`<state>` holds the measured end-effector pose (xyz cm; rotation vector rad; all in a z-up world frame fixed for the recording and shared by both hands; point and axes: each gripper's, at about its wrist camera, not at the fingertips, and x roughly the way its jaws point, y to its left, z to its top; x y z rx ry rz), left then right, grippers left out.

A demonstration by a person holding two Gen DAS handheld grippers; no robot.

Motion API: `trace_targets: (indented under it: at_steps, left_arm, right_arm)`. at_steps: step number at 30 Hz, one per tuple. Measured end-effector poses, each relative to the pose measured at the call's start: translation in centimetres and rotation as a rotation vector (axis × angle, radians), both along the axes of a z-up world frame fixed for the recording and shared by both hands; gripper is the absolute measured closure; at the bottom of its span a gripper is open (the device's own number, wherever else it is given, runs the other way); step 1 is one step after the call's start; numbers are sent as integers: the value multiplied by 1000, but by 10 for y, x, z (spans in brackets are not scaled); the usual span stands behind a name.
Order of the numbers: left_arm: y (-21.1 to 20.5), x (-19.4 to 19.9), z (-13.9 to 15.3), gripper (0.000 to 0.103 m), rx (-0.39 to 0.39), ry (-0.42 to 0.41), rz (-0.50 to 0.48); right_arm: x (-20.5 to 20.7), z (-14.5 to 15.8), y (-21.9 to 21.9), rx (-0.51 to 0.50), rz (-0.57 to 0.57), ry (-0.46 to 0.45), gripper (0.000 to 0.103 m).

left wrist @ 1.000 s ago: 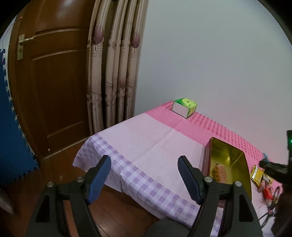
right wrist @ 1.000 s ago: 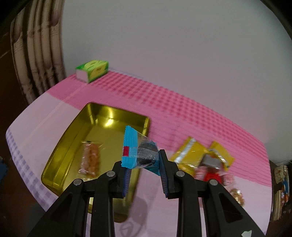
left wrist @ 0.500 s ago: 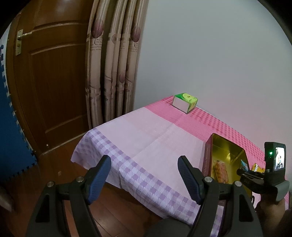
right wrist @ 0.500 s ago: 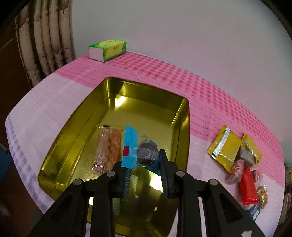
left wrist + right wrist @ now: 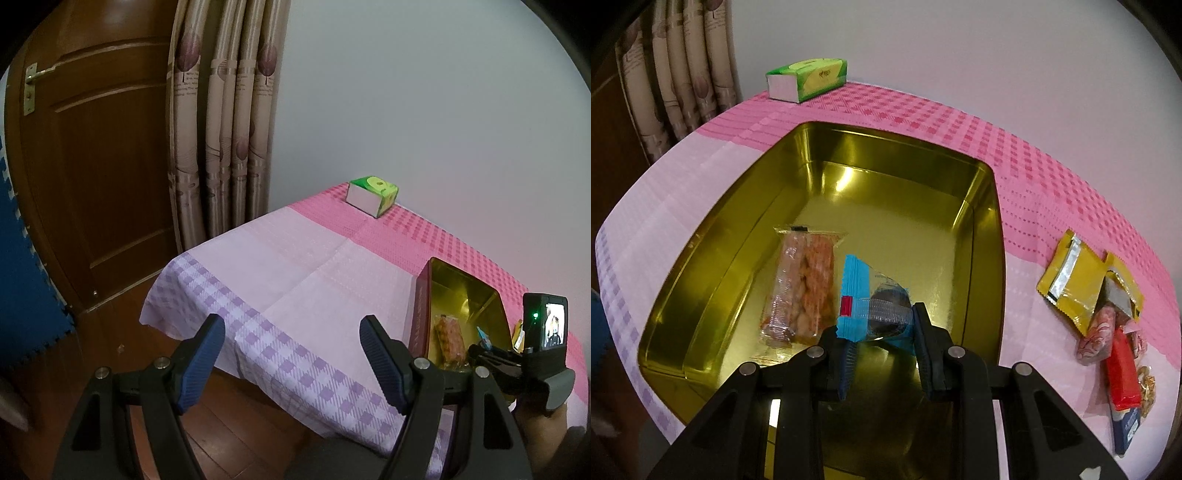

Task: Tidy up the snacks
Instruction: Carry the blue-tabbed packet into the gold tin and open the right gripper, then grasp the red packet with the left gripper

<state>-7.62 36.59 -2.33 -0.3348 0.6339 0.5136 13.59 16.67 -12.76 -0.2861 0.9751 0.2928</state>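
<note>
My right gripper (image 5: 882, 341) is shut on a blue and clear snack packet (image 5: 873, 302) with a dark biscuit inside, held low over the near part of a gold tin (image 5: 982, 184). An orange snack in clear wrap (image 5: 805, 280) lies on the tin's floor, just left of the packet. In the left wrist view the tin (image 5: 421, 306) stands at the right, with my right gripper (image 5: 480, 350) over it. My left gripper (image 5: 291, 354) hangs open with nothing between its fingers, off the table's near left corner.
Several loose snacks lie right of the tin: yellow packets (image 5: 1078, 291), a red bar (image 5: 1121, 373) and a pink wrapped piece (image 5: 1097, 332). A green tissue box (image 5: 807, 79) stands at the far corner. A curtain (image 5: 225, 122) and wooden door (image 5: 96, 155) are at the left.
My right gripper has come down and forward with the blue packet, from the tin's near right rim to low inside it. The left gripper has barely moved.
</note>
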Motion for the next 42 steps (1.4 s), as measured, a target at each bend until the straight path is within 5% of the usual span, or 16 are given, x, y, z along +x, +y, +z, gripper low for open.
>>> trace_targets:
  at_steps: [6, 9, 13, 15, 19, 25, 28, 32, 35, 42]
  left_arm:
    - [-3, 4, -1, 26, 15, 9, -10]
    - [-4, 5, 0, 26, 19, 4, -20]
    - [-10, 3, 3, 26, 31, -16, -61]
    - [-17, 4, 5, 26, 32, -29, -106]
    - [-62, 15, 5, 26, 31, -38, -380]
    - [-157, 27, -7, 26, 205, -13, -619]
    - [-202, 48, -21, 26, 186, 36, -737]
    - [-271, 89, -24, 26, 136, 34, -831]
    - [-322, 120, -33, 26, 119, 82, -886]
    - [-400, 182, -69, 26, -53, 140, -911]
  right_arm:
    - [0, -5, 4, -16, 17, -4, 73]
    - [-5, 0, 5, -1, 30, -14, 47]
    - [-27, 35, -29, 161, 9, -102, 20]
    - [-37, 50, -60, 217, -38, -134, 14]
    - [-60, 57, -158, 270, -190, -140, 13]
    - [-119, 29, -328, 165, -570, -162, 12]
    - [-150, 10, -396, 187, -715, -173, 12]
    - [-144, 18, -444, 307, -810, -177, 12]
    - [-141, 39, -445, 303, -790, -254, 12]
    - [-138, 46, -433, 380, -722, -231, 12]
